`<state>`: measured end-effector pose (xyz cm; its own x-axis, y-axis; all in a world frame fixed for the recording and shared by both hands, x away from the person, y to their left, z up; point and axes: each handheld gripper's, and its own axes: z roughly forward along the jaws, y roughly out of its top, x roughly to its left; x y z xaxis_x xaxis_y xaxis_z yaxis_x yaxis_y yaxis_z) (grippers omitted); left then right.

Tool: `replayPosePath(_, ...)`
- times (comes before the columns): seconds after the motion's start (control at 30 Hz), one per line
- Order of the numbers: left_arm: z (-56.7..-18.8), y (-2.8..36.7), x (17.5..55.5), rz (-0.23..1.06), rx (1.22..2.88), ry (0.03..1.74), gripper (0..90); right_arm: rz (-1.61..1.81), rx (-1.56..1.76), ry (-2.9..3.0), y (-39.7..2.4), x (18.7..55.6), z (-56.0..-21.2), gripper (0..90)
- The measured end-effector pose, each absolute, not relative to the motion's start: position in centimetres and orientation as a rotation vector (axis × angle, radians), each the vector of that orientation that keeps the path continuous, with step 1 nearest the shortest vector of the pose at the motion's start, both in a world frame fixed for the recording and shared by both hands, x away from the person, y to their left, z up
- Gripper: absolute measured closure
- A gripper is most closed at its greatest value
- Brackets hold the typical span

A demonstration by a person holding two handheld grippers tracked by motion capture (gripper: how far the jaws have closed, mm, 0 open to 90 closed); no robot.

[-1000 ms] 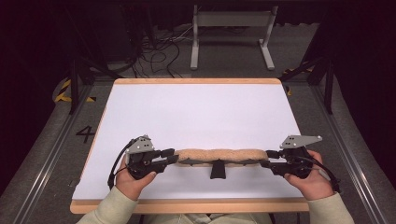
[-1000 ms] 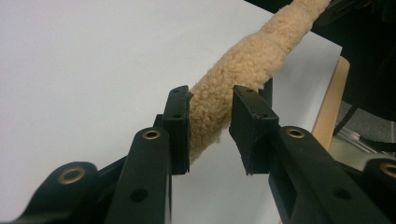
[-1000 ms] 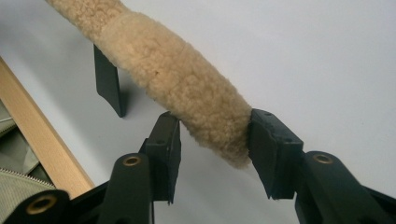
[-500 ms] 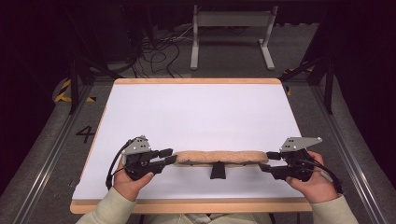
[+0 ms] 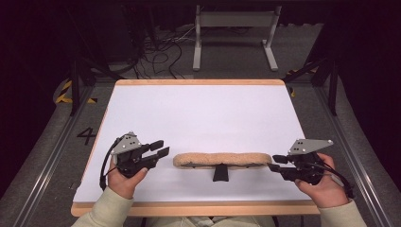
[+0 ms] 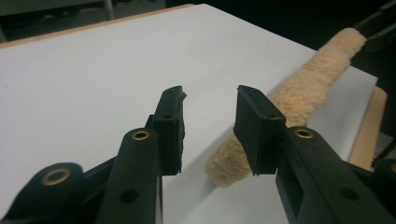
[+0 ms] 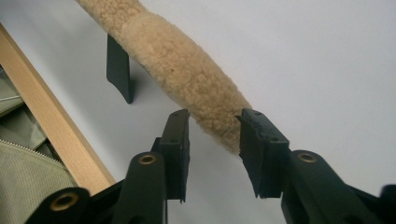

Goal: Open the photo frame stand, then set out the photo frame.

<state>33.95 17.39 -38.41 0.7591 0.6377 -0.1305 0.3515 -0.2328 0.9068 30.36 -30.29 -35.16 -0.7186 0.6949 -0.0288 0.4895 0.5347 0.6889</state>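
A long tan fleece pad (image 5: 217,158) lies crosswise on the white table (image 5: 198,113) near its front edge, with a short black tab (image 5: 221,173) sticking out under its middle. My left gripper (image 5: 160,148) hovers just left of the pad's left end. Its jaws have just been opening and hold nothing; in the left gripper view (image 6: 210,93) the pad (image 6: 299,93) runs away ahead of them. My right gripper (image 5: 274,162) is at the pad's right end. Its jaws have just been closing, and in the right gripper view (image 7: 215,114) the fleece tip (image 7: 173,60) sits pinched between both pads.
The table's wooden front edge (image 5: 189,208) runs just behind both hands, and the black tab (image 7: 117,70) points toward it. Wide bare white surface stretches beyond the pad. Cables (image 5: 161,52) and a white metal stand (image 5: 234,33) are on the floor past the far edge.
My left gripper has let go of the pad's left end and drawn back to the left, jaws wider. The right gripper stays at the right end, its jaws narrower than half a second ago.
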Motion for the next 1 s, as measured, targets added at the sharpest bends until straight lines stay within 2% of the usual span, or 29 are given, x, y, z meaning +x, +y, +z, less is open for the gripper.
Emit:
replayPosePath(0.33,-38.8,18.6,35.0,0.402,1.829,0.811,60.6,0.935,0.919,2.531,-29.9,29.6,-34.8,79.5)
replayPosePath(0.7,-39.2,18.8,35.6,0.424,1.845,0.823,58.8,0.881,0.902,2.587,-29.4,29.8,-35.7,83.4)
replayPosePath(1.0,-39.5,18.8,35.9,0.422,1.855,0.826,58.5,0.768,0.899,2.645,-28.6,31.0,-38.3,87.6)
